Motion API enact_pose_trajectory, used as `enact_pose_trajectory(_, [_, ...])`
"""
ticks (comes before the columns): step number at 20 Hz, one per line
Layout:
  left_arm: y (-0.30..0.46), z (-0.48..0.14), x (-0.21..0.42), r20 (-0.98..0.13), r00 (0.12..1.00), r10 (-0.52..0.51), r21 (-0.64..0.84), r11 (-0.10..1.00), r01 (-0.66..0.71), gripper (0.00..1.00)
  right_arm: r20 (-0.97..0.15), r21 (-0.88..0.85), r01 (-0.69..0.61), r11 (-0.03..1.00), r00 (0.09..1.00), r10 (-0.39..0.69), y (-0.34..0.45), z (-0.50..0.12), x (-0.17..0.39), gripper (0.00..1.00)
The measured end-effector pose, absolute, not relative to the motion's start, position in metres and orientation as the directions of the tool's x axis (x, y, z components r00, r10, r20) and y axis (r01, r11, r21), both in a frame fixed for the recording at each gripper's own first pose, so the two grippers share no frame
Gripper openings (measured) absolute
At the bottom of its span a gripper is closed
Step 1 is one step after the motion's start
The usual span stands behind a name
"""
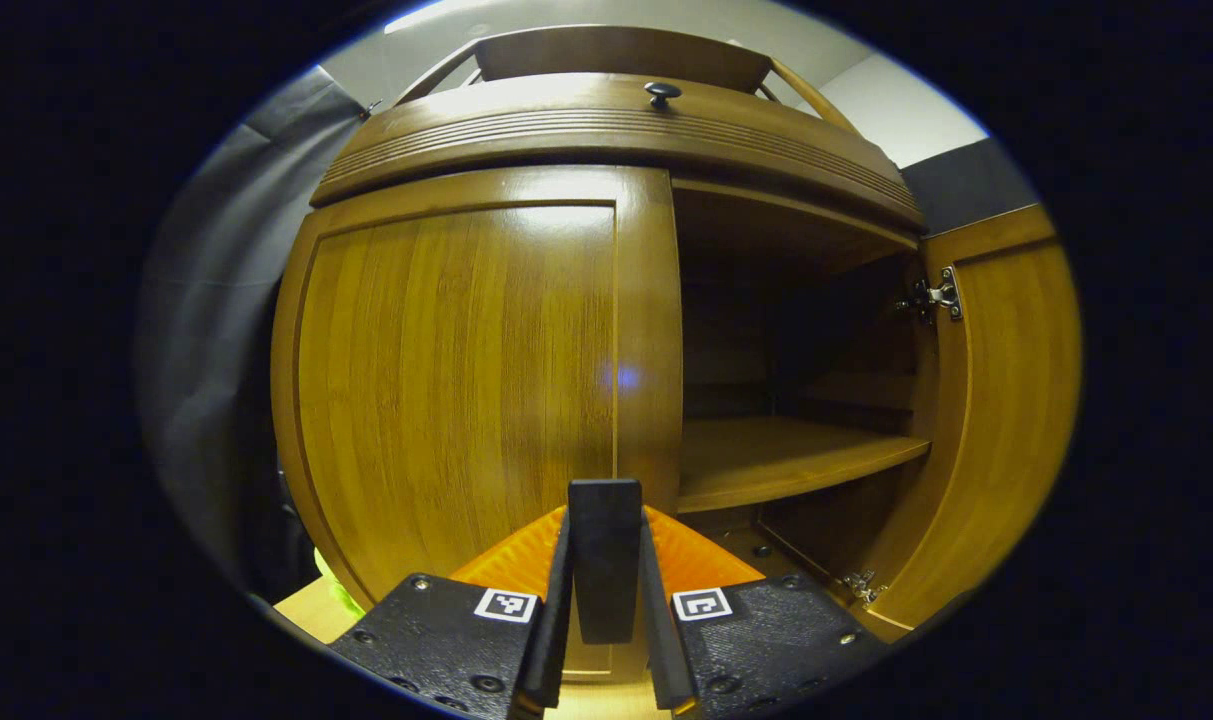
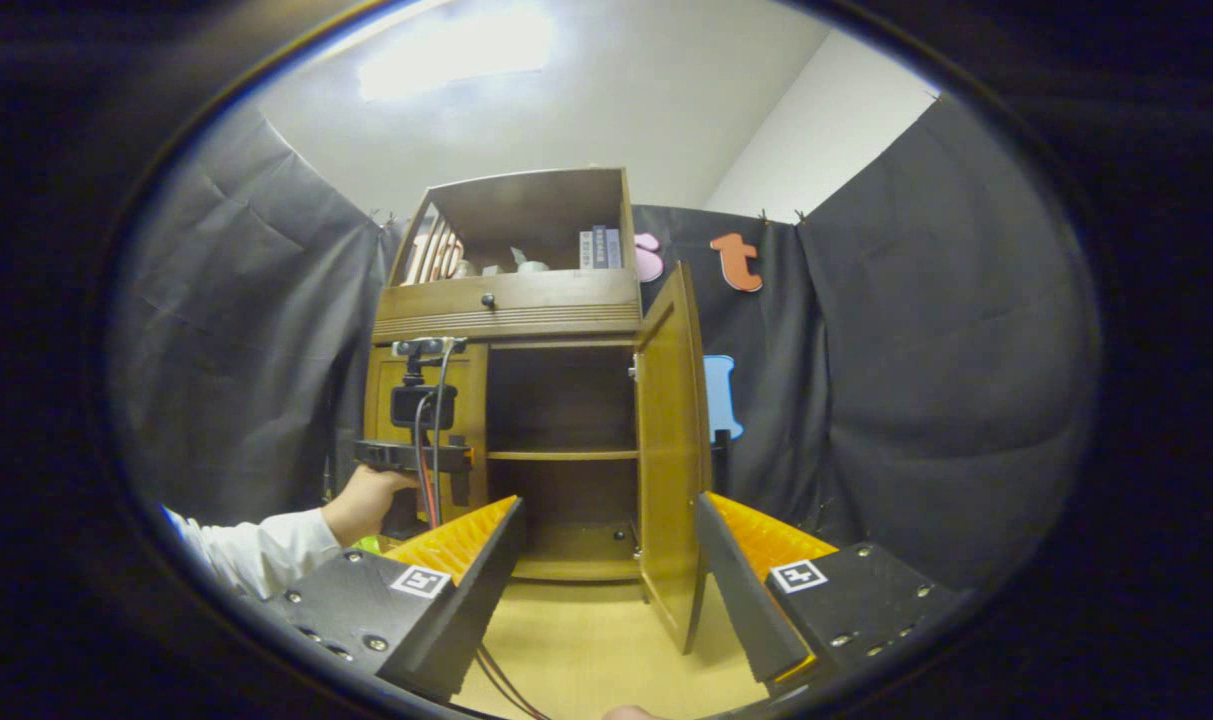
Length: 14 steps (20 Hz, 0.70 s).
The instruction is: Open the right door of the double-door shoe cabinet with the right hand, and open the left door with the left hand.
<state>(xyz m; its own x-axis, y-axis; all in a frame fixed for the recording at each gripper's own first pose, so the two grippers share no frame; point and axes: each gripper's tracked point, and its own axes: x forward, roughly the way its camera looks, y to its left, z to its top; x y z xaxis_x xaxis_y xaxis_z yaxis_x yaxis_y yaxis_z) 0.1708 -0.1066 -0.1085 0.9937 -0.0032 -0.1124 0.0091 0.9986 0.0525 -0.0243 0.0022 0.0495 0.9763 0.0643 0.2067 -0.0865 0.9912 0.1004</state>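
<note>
Left door (image 1: 456, 380) is lying shut, flush with the cabinet; its black upright handle (image 1: 604, 560) is being clamped between the left gripper (image 1: 604, 600) fingers. Right door (image 2: 671, 450) is standing swung open; right gripper (image 2: 606, 580) is being held back, fingers spread, empty.

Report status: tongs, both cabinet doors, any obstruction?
Left tongs shut on left door handle. Right tongs open, free. Right door open. Nothing blocking.

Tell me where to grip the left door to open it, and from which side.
Grip the left door by its free vertical edge beside the open compartment, coming from the front with one finger inside the opening. No knob shows on it, and its hinges sit on the far left side.
</note>
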Motion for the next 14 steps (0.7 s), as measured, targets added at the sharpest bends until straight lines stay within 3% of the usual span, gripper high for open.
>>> enact_pose_trajectory(1, [-0.107, -0.112, 0.172, -0.125, 0.992, -0.005, 0.068, 0.998, 0.013, 0.34, 0.213, 0.102, -0.109, 0.989, 0.973, 0.085, 0.01, 0.05, -0.029, 1.0])
enact_pose_trajectory(8, [-0.105, -0.111, 0.151, -0.16, 0.986, -0.039, 0.071, 0.996, 0.051, 0.31, 0.222, 0.081, -0.133, 0.988, 0.969, 0.112, 0.026, 0.047, -0.03, 0.98])
enact_pose_trajectory(14, [-0.101, -0.108, 0.121, -0.176, 0.982, -0.07, 0.066, 0.994, 0.083, 0.31, 0.217, 0.078, -0.087, 0.993, 0.974, 0.068, 0.014, 0.044, -0.032, 1.0])
